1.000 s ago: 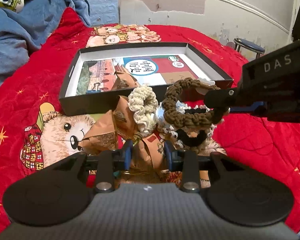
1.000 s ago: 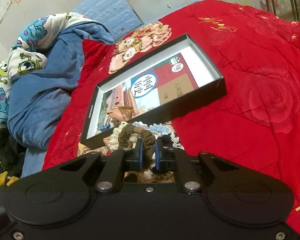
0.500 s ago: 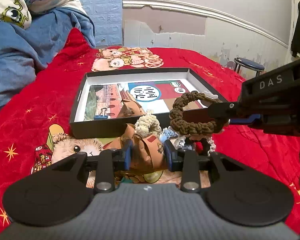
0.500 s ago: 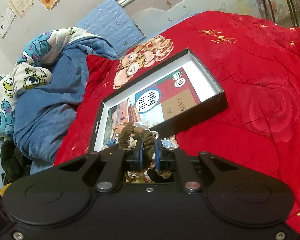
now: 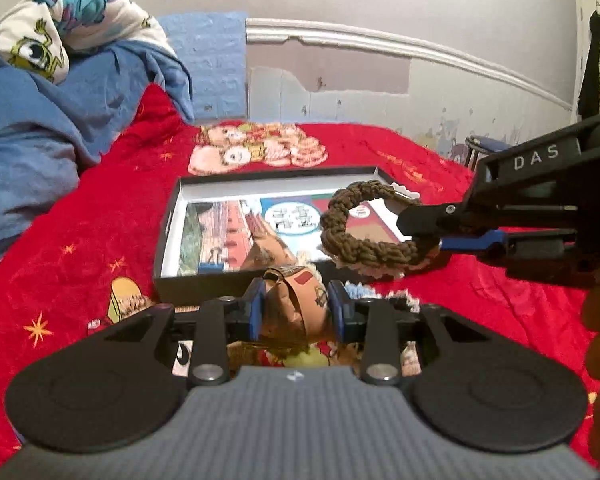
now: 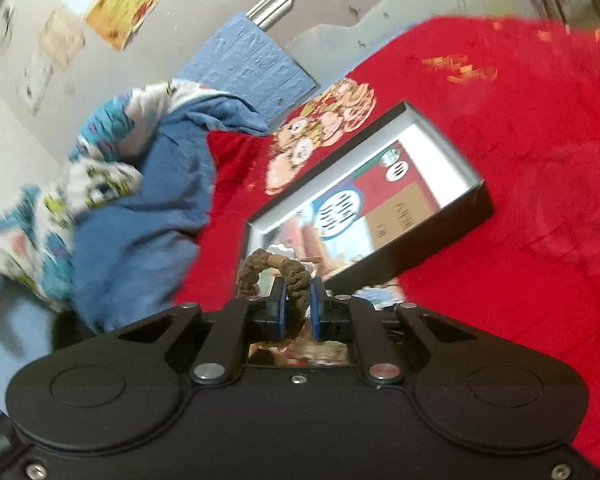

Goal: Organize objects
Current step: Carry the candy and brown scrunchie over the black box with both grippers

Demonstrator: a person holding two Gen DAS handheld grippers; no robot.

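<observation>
The likeliest slip, as I judge it, is a snag: the brown scrunchie is a soft, knobbly crocheted ring, and its hanging loop could catch the thin wall of the box or drag a pale scrunchie that seems to cling under it. The right gripper pinches the ring at one side, so it hangs over the near right corner of the box, clear of the floor inside. The left gripper is pressed onto a tan snack packet, a crinkly printed pouch that could slide out of the flat blue pads if squeezed unevenly. It sits just short of the box's near wall, above the red blanket. The box is shallow, black outside and white within, with a glossy printed sheet on its floor; another packet lies inside near the front edge.
</observation>
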